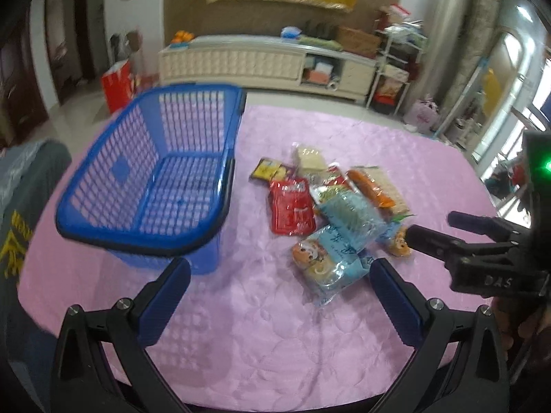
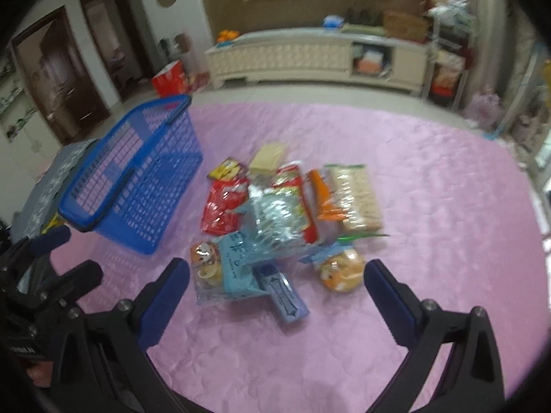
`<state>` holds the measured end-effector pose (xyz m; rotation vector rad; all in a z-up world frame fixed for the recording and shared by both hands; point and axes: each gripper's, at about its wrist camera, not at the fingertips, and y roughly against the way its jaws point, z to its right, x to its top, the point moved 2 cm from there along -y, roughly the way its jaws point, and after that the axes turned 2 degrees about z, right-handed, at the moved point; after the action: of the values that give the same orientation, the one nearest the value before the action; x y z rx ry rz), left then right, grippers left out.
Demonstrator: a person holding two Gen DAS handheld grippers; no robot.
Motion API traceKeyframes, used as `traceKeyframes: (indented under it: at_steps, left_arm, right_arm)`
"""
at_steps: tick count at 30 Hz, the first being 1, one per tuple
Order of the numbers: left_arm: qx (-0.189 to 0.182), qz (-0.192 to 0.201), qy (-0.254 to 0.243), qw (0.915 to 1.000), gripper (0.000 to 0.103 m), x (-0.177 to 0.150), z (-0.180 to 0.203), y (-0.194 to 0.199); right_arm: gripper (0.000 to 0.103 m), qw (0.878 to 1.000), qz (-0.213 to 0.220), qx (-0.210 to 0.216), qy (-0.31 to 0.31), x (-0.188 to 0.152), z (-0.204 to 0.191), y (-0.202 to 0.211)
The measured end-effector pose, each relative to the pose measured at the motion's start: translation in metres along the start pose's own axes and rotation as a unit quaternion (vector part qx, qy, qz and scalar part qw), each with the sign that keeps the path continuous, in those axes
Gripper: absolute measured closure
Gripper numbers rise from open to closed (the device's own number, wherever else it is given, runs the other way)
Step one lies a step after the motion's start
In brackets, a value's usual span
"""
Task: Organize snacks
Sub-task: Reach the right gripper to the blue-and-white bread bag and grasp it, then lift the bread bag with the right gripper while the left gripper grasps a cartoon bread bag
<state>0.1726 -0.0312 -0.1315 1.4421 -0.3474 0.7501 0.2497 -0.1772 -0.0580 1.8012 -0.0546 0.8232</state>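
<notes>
A blue plastic basket (image 1: 151, 186) (image 2: 137, 182) stands on the pink tablecloth (image 1: 261, 327), with nothing inside it. To its right lies a heap of snack packets: a red pouch (image 1: 292, 206) (image 2: 224, 203), a light blue bread pack (image 1: 330, 261) (image 2: 237, 268), a cracker pack (image 2: 354, 196) and a small yellow packet (image 1: 268, 170). My left gripper (image 1: 279, 296) hovers open near the basket's front corner. Just short of the heap, my right gripper (image 2: 275, 285) is open too, and shows in the left wrist view (image 1: 434, 230) at the right.
The round table's edge curves along the back and right. A chair back with grey cloth (image 1: 24, 206) stands at the left. A low white cabinet (image 1: 268, 62), shelves (image 1: 396, 65) and a red box (image 1: 118, 84) sit on the floor beyond.
</notes>
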Motion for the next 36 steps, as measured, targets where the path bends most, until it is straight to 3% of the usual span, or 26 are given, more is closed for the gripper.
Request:
traceKeyframes:
  at_steps: [5,9,15,18,21,29,36]
  left_arm:
    - [0.021,-0.024,0.035,0.9989,0.0,-0.007,0.002,-0.026]
    - [0.024,-0.041,0.051,0.9975,0.0,-0.009,0.002,-0.041]
    - [0.026,-0.056,0.056,0.9965,0.0,-0.008,0.003,-0.056]
    - [0.028,-0.064,0.055,0.9961,0.0,-0.009,0.004,-0.06]
    - [0.023,-0.069,0.052,0.996,0.0,-0.011,0.006,-0.062]
    - [0.005,-0.077,0.052,0.9956,0.0,-0.011,0.017,-0.063]
    - [-0.007,-0.104,0.053,0.9931,0.0,-0.022,0.036,-0.081]
  right_arm:
    - [0.015,0.998,-0.047,0.035,0.021,0.01,0.002,-0.041]
    - [0.015,0.996,-0.066,0.018,0.049,0.016,0.006,-0.069]
    - [0.016,0.994,-0.085,0.035,0.064,0.026,0.012,-0.094]
    - [0.023,0.992,-0.097,0.043,0.066,0.027,0.014,-0.103]
    - [0.041,0.991,-0.104,0.058,0.056,0.023,0.016,-0.112]
    - [0.044,0.998,-0.041,0.026,0.047,0.014,0.027,-0.07]
    - [0.044,0.998,-0.015,-0.018,0.051,-0.002,0.04,-0.037]
